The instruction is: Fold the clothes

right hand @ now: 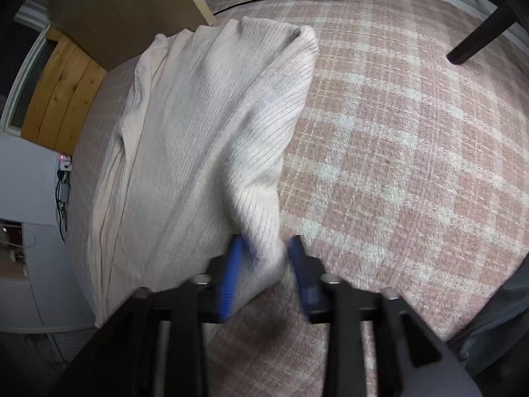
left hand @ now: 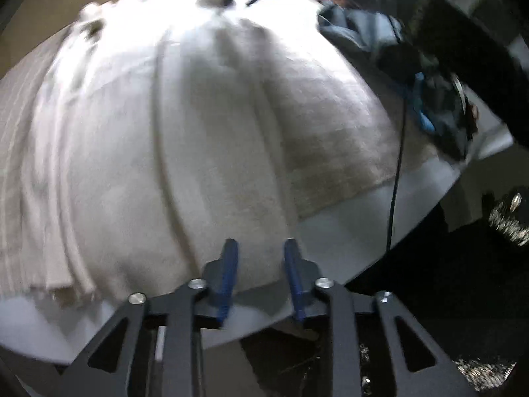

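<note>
A cream ribbed garment lies spread in long folds over a blanket. In the left wrist view my left gripper hovers at the garment's near hem. Its blue fingers stand apart with no cloth bunched between them. In the right wrist view the same garment rises in a ridge off the pink plaid blanket. My right gripper is shut on a thick bunch of its near edge. The right gripper with its dark-sleeved arm also shows at the far right of the left wrist view.
The blanket lies on a white surface whose edge runs near my left gripper, with a black cable hanging over it. A grey cloth pile lies at the back. A wooden board, a dark chair leg and dark floor surround it.
</note>
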{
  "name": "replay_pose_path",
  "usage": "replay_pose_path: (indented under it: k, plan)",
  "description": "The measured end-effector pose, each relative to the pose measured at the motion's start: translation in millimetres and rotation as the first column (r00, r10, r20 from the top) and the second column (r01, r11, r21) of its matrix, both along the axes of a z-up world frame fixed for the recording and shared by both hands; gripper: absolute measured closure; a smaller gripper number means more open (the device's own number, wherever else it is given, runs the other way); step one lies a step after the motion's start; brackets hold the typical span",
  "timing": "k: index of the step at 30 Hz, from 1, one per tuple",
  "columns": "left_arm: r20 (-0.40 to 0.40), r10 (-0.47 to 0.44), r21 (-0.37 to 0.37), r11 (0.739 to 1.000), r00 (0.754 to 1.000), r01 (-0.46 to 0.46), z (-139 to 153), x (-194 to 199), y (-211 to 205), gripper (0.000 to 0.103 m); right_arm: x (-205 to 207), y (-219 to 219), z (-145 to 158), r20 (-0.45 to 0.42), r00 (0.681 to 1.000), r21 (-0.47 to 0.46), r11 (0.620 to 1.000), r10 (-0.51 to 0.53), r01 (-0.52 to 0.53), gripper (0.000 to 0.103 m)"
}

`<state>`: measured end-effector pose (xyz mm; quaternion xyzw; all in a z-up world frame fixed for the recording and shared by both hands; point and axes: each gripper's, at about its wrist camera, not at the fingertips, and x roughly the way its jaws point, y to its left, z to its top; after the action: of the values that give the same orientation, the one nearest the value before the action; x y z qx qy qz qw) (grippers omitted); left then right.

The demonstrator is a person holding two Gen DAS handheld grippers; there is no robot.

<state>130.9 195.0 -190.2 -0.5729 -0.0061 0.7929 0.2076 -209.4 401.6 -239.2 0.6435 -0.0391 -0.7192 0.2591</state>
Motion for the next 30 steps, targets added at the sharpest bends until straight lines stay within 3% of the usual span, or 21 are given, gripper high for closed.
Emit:
replay_pose_path:
  k: [4,10,15,17,18,19,20,23,30]
  plan:
    - [-0.006,0.054,-0.025,0.998,0.999,-0.054,4.8,10.4,-7.6,0.061,15.0,-0.7,2.7,-0.009,1.0,-0.025,1.0,0.01,-0.01,0.053]
    - [-0.05,-0.056,-0.148,0.988,0.997,0.048,-4.5,5.7,31.9,0.059,16.2,-1.7,-3.0,-0.015,1.0,-0.043,0.999,0.011,-0.012,0.053]
    - [-0.055,-0.056,-0.275,0.961,0.997,0.039,-30.2,-9.8,50.8,0.058,1.7,-30.3,-19.0,-0.053,0.998,-0.027,0.999,0.035,-0.036,0.053]
    - [-0.076,-0.039,-0.241,0.97,0.996,0.02,-30.1,-10.5,47.0,0.064,2.7,-32.8,-18.2,-0.067,0.997,-0.011,0.999,0.033,-0.034,0.057]
    - [-0.083,-0.031,-0.228,0.974,0.996,0.011,-29.3,-10.9,42.8,0.069,0.1,-35.5,-20.6,-0.066,0.997,0.007,1.0,0.03,-0.029,0.072]
    - [-0.09,-0.022,-0.213,0.977,0.996,0.002,-28.6,-11.3,38.5,0.088,-1.2,-34.4,-21.6,-0.053,0.998,0.009,1.0,0.022,-0.022,0.088]
    - [-0.073,0.01,-0.165,0.986,0.997,-0.022,-27.7,-13.9,29.3,0.095,-0.9,-28.5,-20.8,-0.023,1.0,-0.012,1.0,0.009,-0.01,0.088]
    - [0.004,0.125,0.023,0.992,0.992,-0.125,-28.7,-20.7,-7.4,0.095,-3.2,-29.3,-16.8,0.008,1.0,-0.021,1.0,-0.02,0.02,0.089]
    - [-0.006,0.232,0.2,0.953,0.973,-0.226,-10.0,-11.5,-70.5,0.095,-10.0,-67.8,19.0,0.009,0.999,-0.066,0.996,-0.052,0.052,0.09]
